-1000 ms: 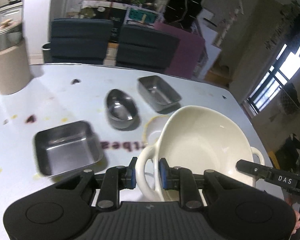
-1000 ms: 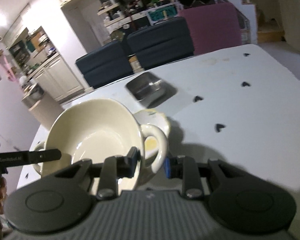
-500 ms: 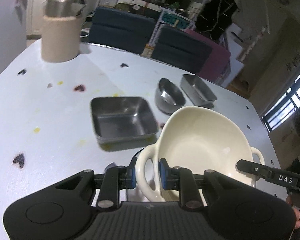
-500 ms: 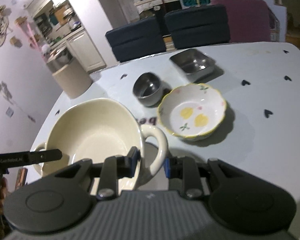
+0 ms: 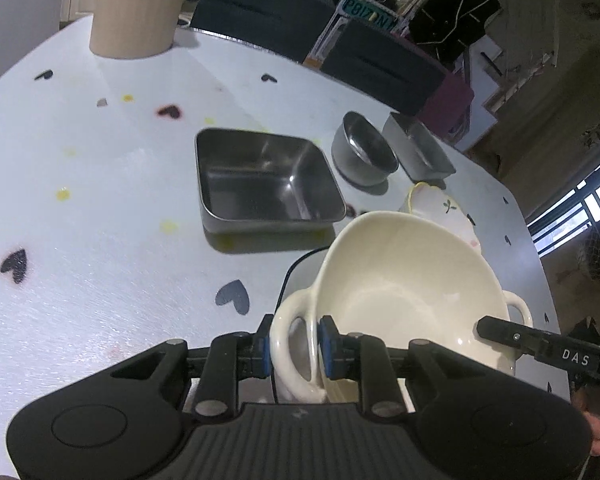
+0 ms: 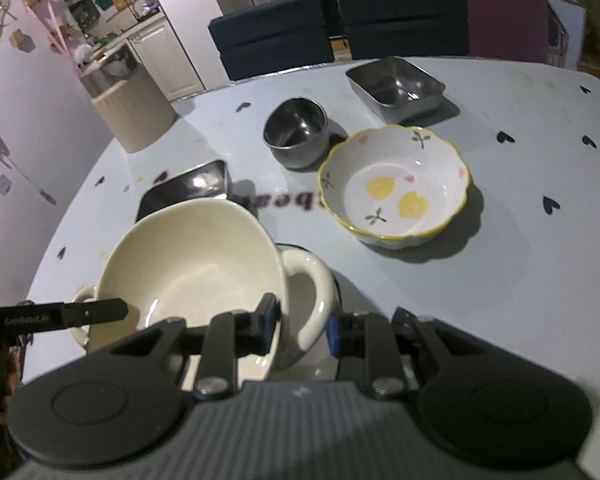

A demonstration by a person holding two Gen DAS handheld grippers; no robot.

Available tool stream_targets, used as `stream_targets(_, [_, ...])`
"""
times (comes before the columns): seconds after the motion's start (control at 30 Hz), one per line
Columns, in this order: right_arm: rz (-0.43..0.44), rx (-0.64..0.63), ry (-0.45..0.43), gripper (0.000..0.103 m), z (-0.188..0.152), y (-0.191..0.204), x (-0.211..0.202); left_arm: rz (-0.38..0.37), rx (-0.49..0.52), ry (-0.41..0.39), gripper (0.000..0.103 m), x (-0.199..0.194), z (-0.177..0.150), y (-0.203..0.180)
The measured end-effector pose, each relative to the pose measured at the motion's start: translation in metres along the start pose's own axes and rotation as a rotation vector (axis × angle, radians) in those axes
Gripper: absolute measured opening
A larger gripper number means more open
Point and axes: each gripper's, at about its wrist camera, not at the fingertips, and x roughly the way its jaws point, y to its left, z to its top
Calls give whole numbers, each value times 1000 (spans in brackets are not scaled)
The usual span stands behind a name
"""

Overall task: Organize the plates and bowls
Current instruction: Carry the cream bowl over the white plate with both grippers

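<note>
Both grippers have carried the cream bowl (image 5: 404, 280) sideways and a bit lower over the last second, so the square steel tray (image 5: 260, 178) now sits right behind it instead of off to the side, and the beige canister (image 5: 134, 8) has slid into the top of the left wrist view.

Left gripper (image 5: 293, 346) is clamped on the bowl's left handle (image 5: 290, 344), blue pads pressing on either side of the loop. Right gripper (image 6: 300, 324) has the other handle (image 6: 314, 300) between its pads, one pad inside the bowl wall and one outside the loop, and looks closed on it too. The bowl hangs tilted above the tabletop (image 5: 100, 240), with a dark-rimmed dish (image 6: 336, 280) partly showing underneath; can't tell if they touch.

Further back on the tabletop: the flowery bowl (image 6: 394, 188) with the yellow scalloped rim, a small round steel bowl (image 6: 296, 132) just behind it, and a second steel tray (image 6: 396, 86) near the far edge. Dark chairs (image 6: 272, 40) stand beyond the tabletop.
</note>
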Motion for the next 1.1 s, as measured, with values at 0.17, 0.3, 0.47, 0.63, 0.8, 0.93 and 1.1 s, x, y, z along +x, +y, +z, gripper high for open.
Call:
stream_targets(0.17, [-26, -1, 18, 30, 2, 1, 9, 9, 5, 22, 26, 12, 0, -1])
stream_targets(0.3, [-38, 0, 34, 29, 2, 1, 11, 22, 7, 37, 28, 20, -1, -1])
stream_targets(0.47, [-47, -8, 50, 29, 2, 2, 15, 32, 4, 49, 30, 27, -2, 1])
stream_targets(0.63, [-55, -23, 65, 28, 3, 3, 18, 45, 1, 64, 31, 32, -3, 3])
stream_targets(0.8, [-55, -28, 69, 27, 4, 2, 19, 52, -6, 72, 33, 35, -3, 3])
stream_targets(0.93, [-58, -33, 71, 27, 4, 3, 20, 58, -9, 76, 33, 38, -3, 4])
stream_targets(1.1, [-53, -37, 67, 27, 4, 4, 20, 74, -2, 79, 36, 41, -4, 4])
